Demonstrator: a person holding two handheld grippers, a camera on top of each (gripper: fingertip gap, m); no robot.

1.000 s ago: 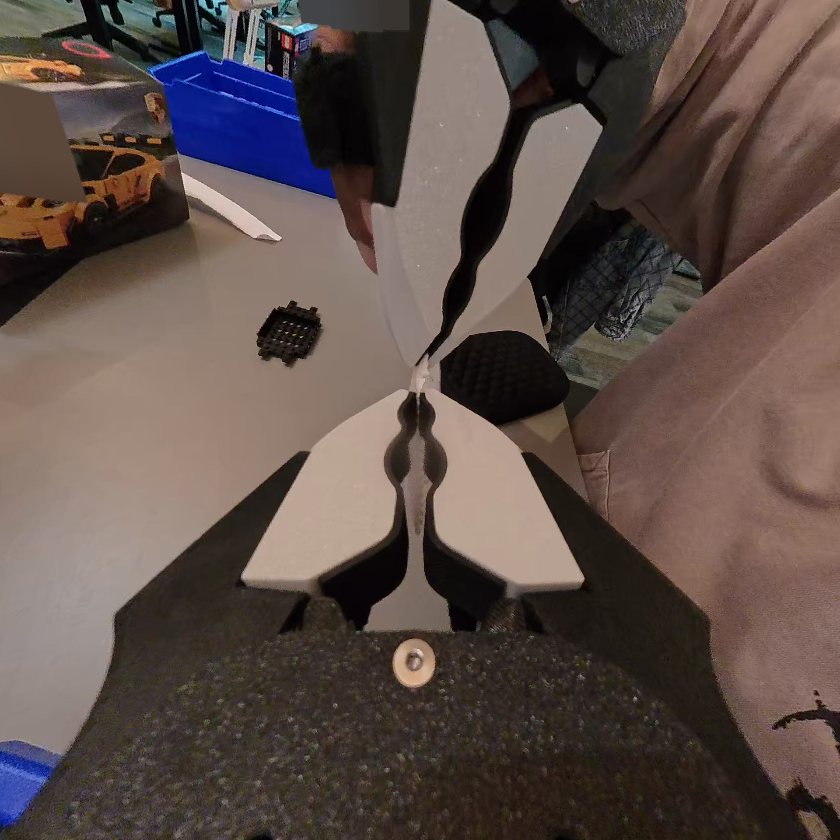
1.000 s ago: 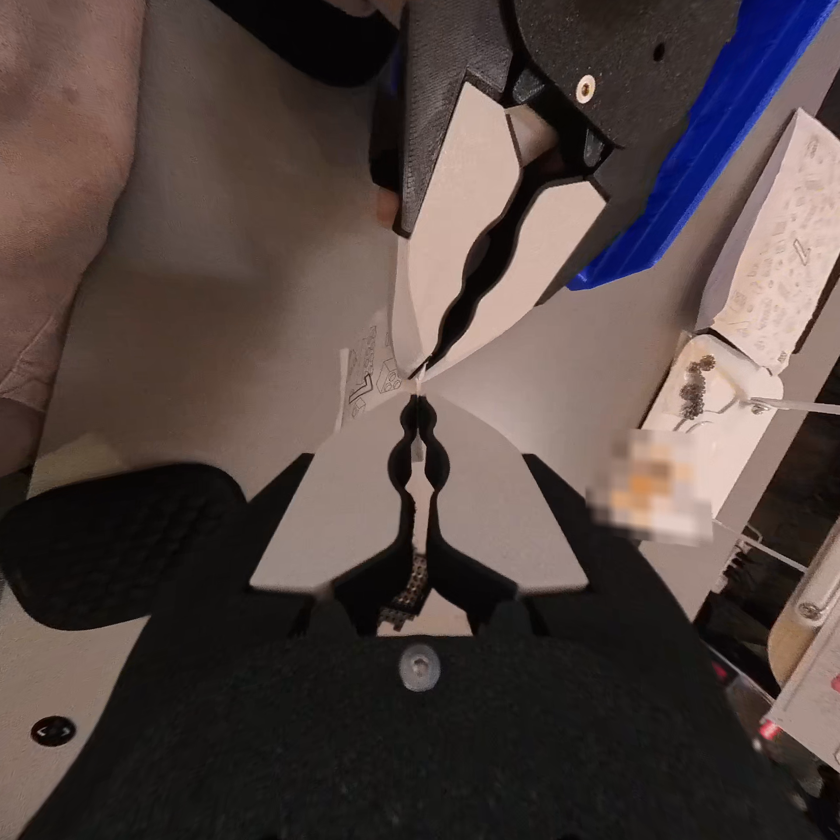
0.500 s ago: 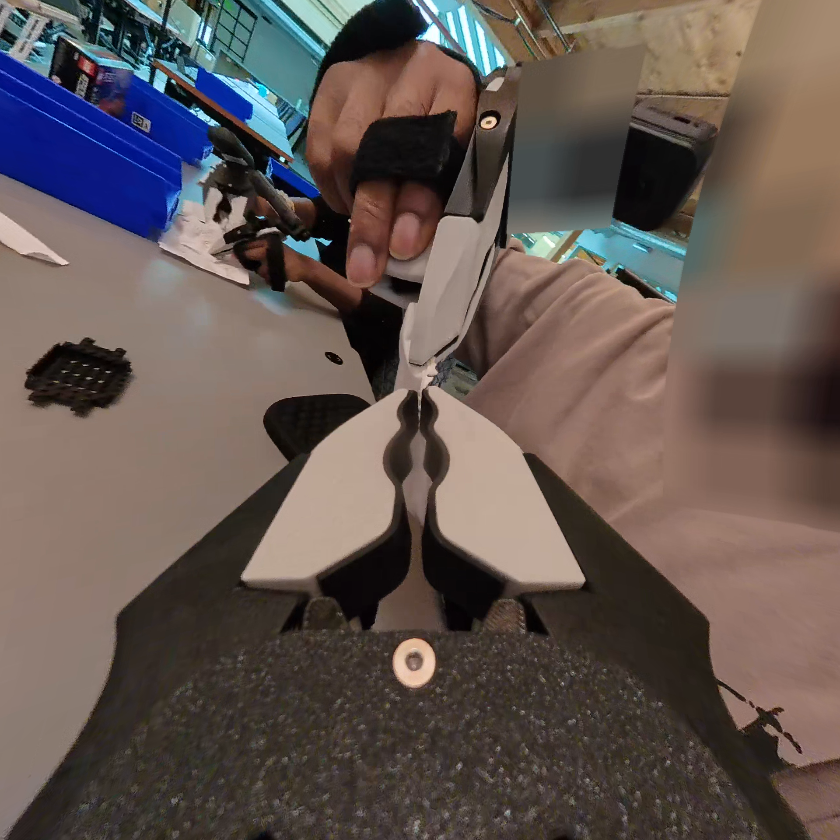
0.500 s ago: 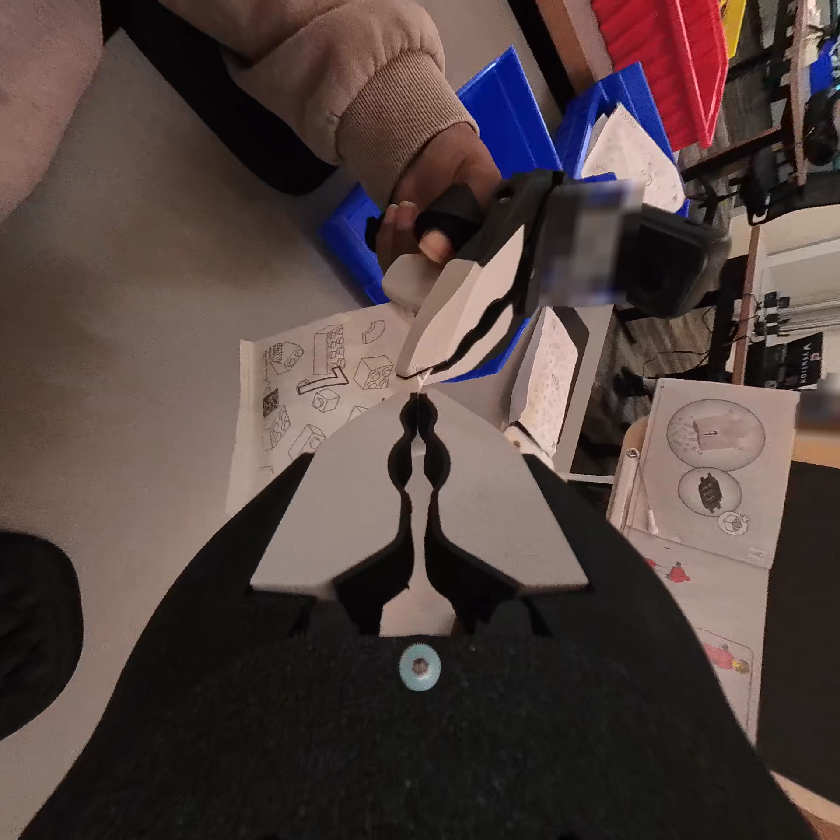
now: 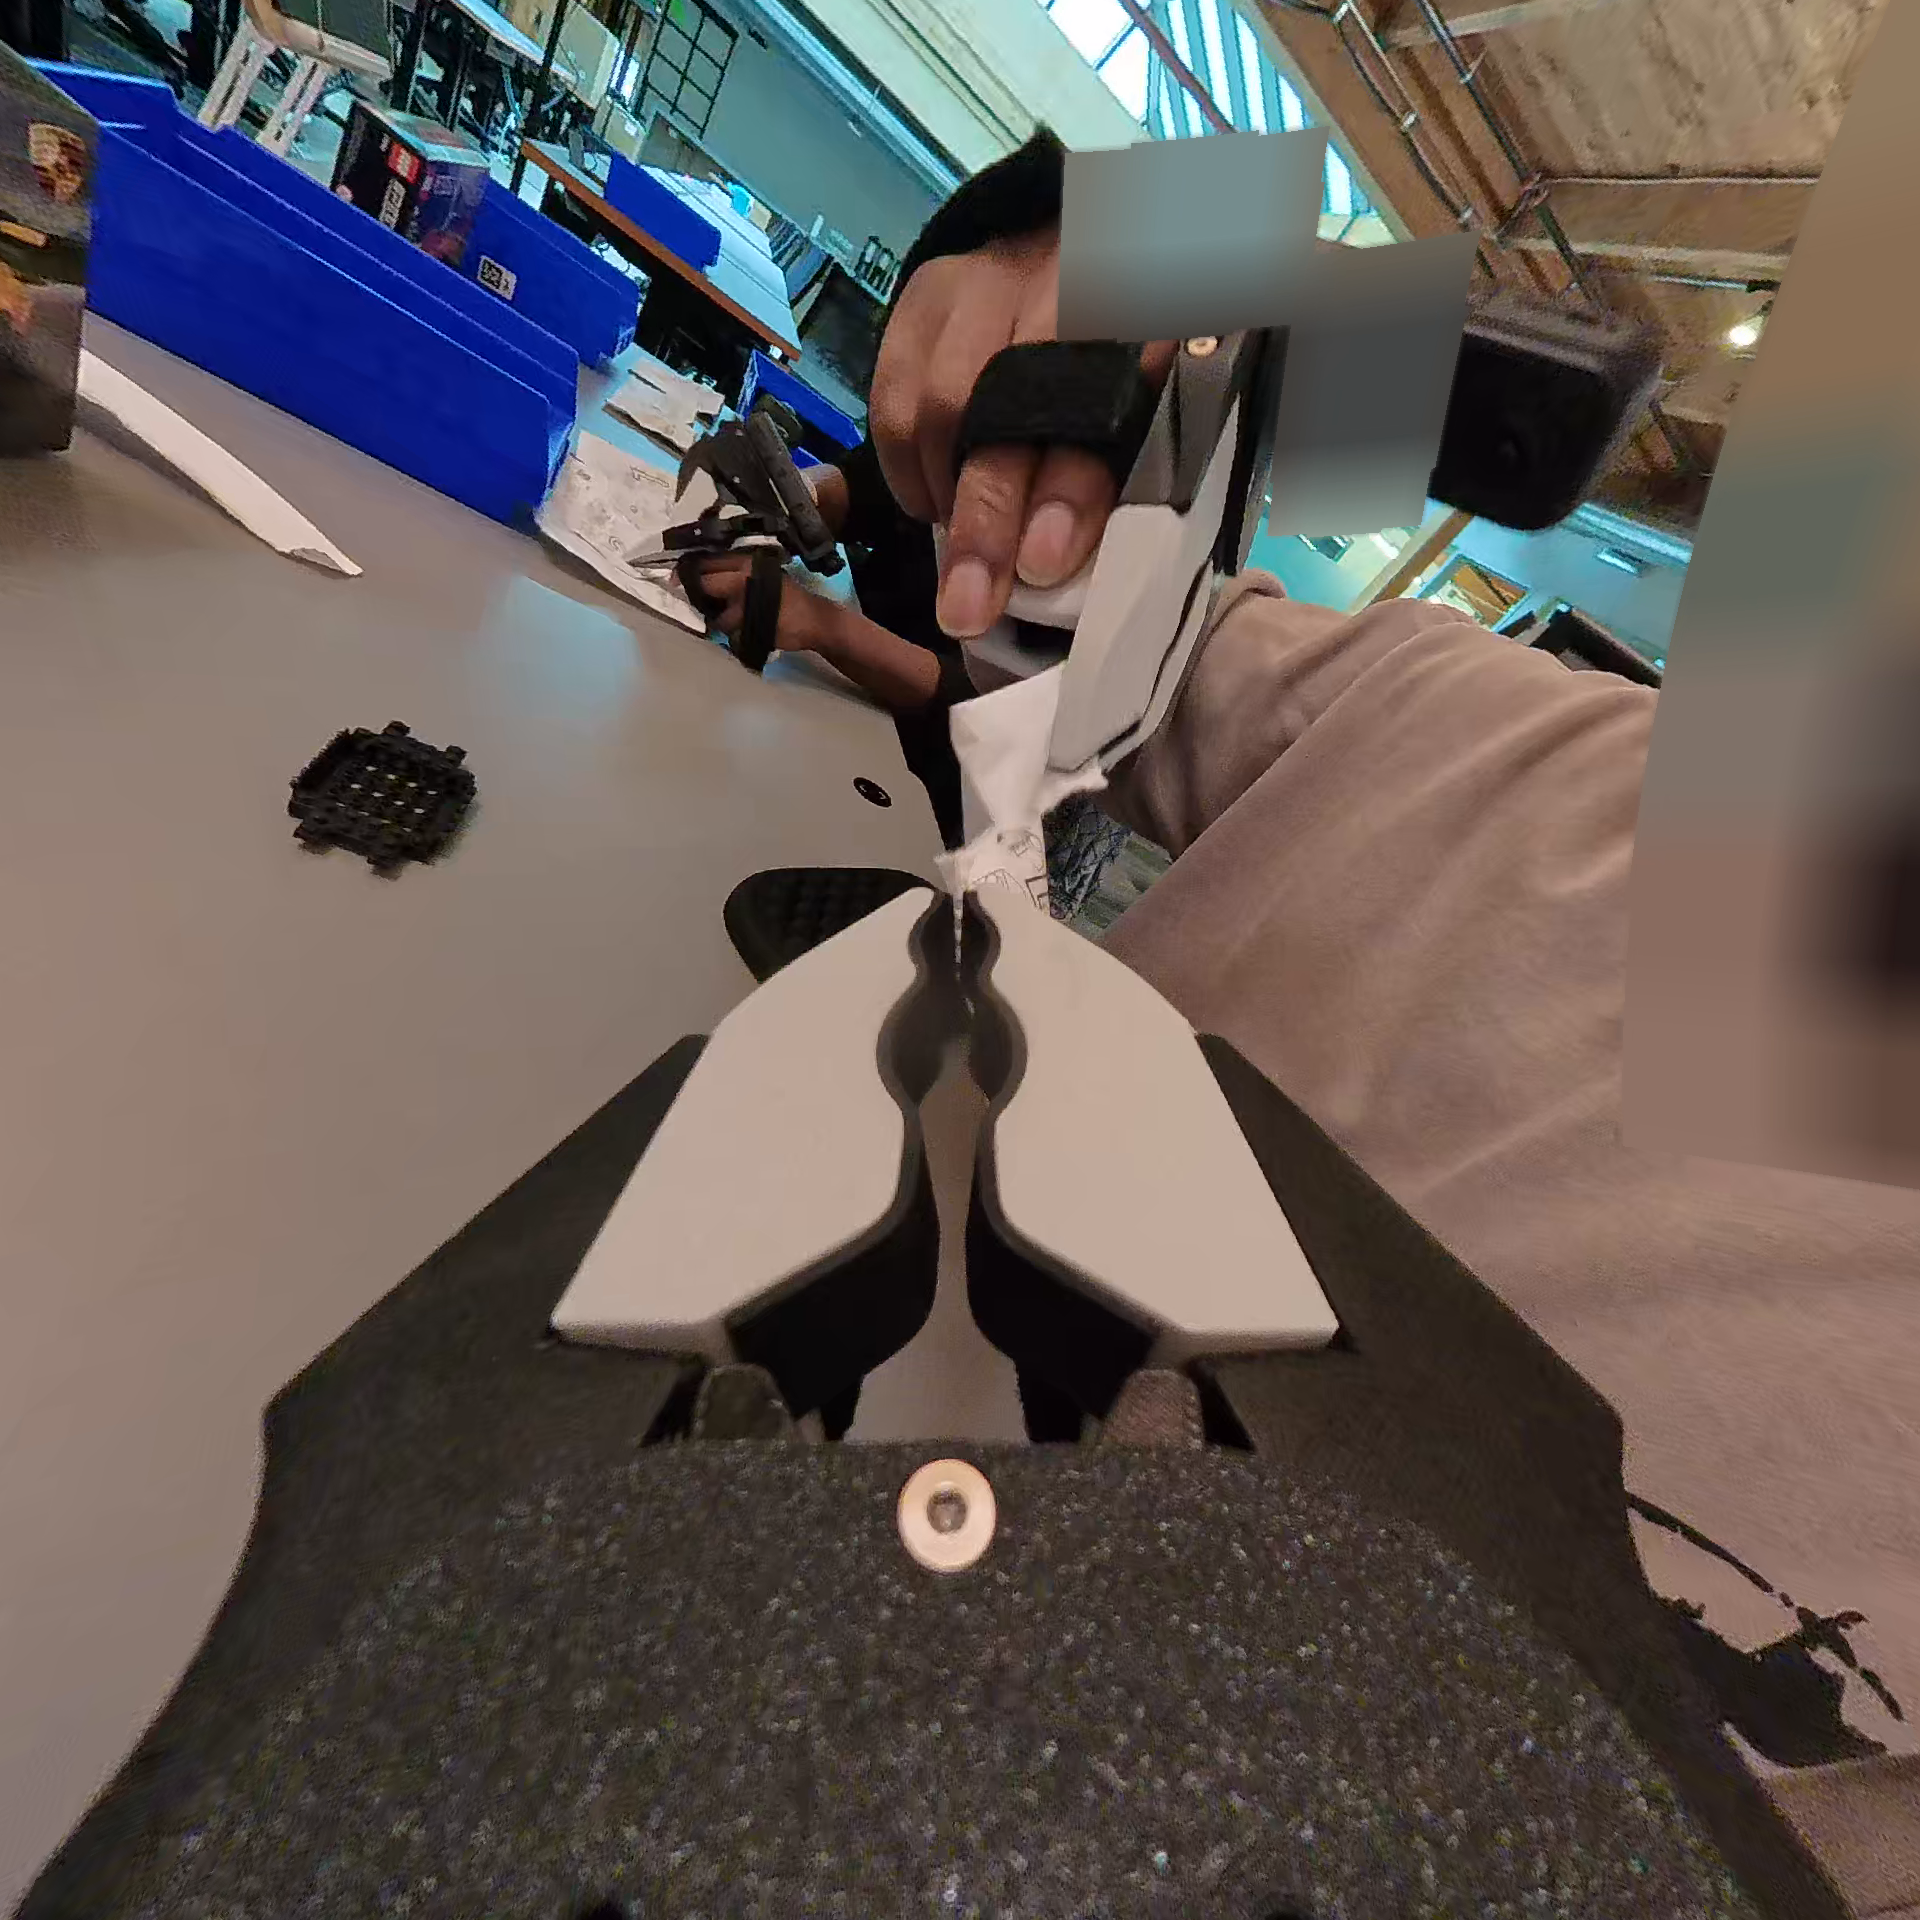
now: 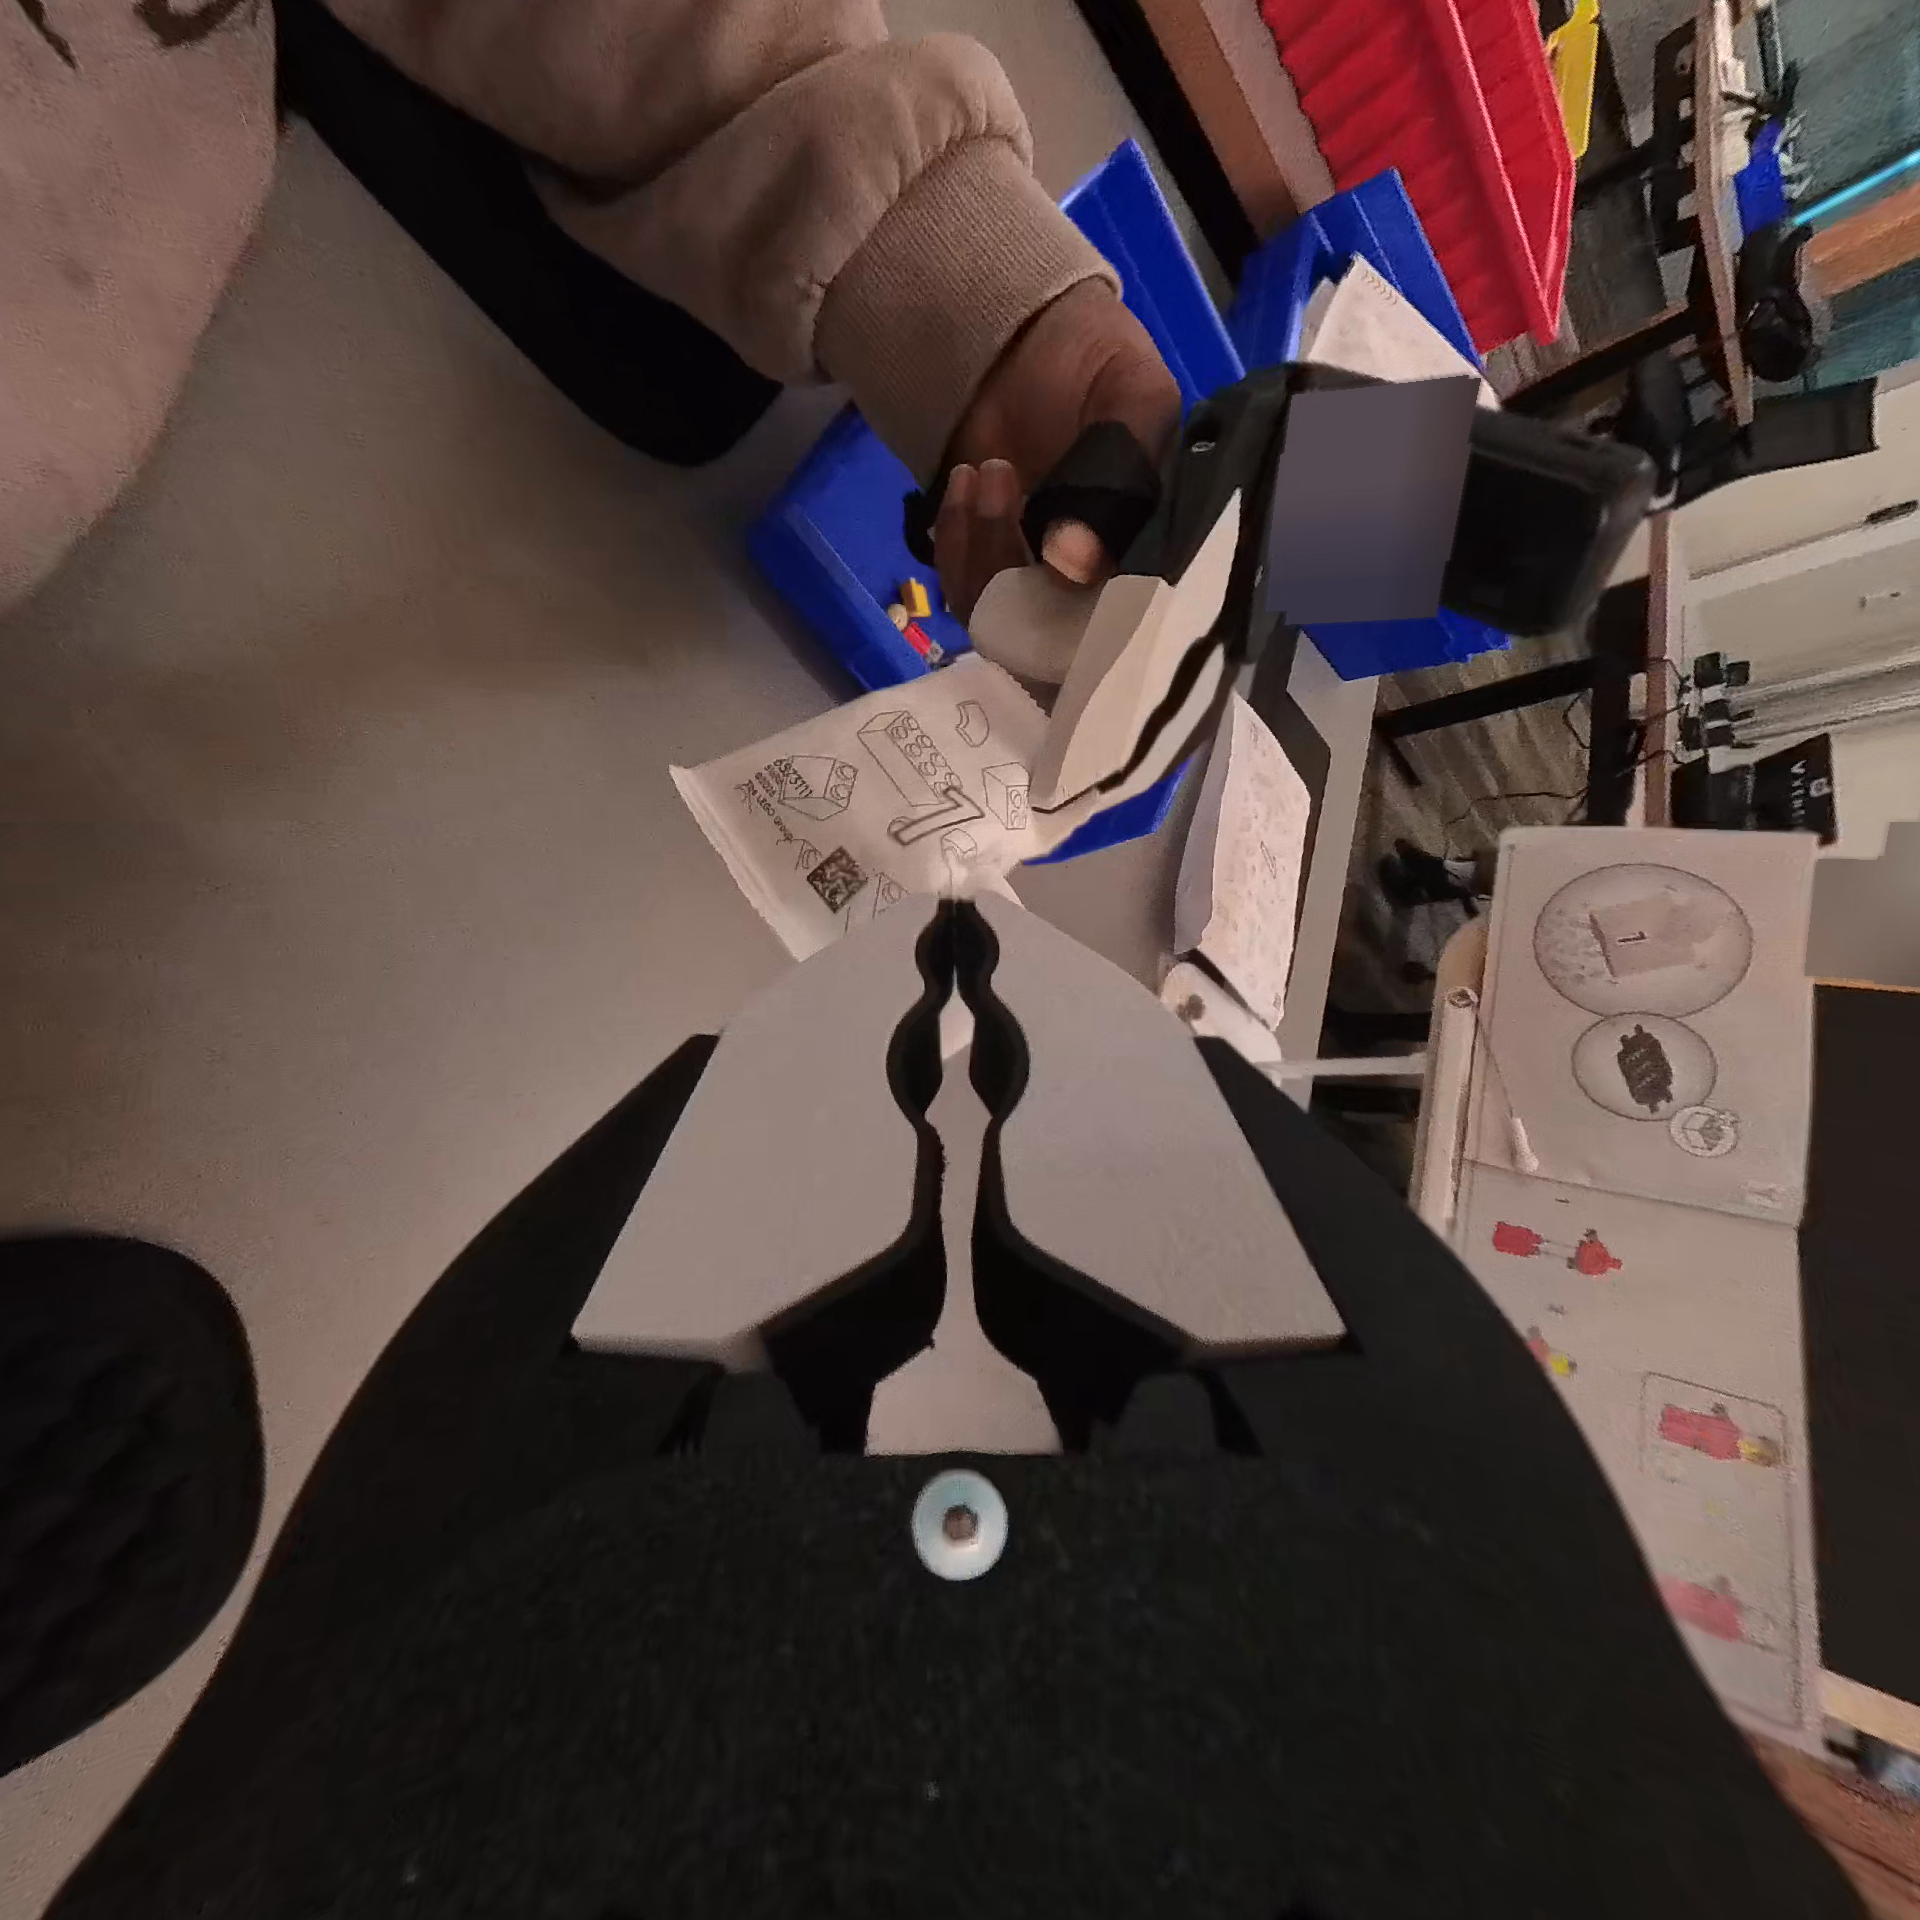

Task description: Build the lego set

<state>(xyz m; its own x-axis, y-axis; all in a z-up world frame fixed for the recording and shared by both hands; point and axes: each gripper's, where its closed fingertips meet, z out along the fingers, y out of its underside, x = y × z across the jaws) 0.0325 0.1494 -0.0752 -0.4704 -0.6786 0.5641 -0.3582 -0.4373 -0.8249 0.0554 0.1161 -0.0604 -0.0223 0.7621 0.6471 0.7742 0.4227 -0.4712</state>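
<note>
A white paper parts bag [image 6: 862,810] printed with brick drawings is stretched between both grippers above the grey table [image 6: 364,831]. My right gripper [image 6: 954,904] is shut on one edge of it. My left gripper [image 5: 956,906] is shut on the other edge; the bag [image 5: 1003,748] looks torn and crumpled there. Each gripper also shows in the other's view: the left one [image 6: 1047,805] and the right one [image 5: 1081,764], each held by a hand. A small black lego assembly [image 5: 382,798] lies on the table to the left.
Blue bins [image 5: 312,301] line the table's far side, one holding small bricks [image 6: 914,613]. An open instruction booklet [image 6: 1631,1039] lies at the right, with more paper bags [image 6: 1247,852] beside it. Another person's hand with grippers [image 5: 748,520] works opposite. A black armrest [image 6: 104,1455] is near. The left gripper's tips are roughly 5 centimetres from the right gripper's. Left tips and right tips are each some 30 centimetres from the small black lego assembly [image 5: 382,798].
Both grippers have drawn apart while still shut on the bag, so more of the paper shows between them. Both views have swung up and away from the table.
</note>
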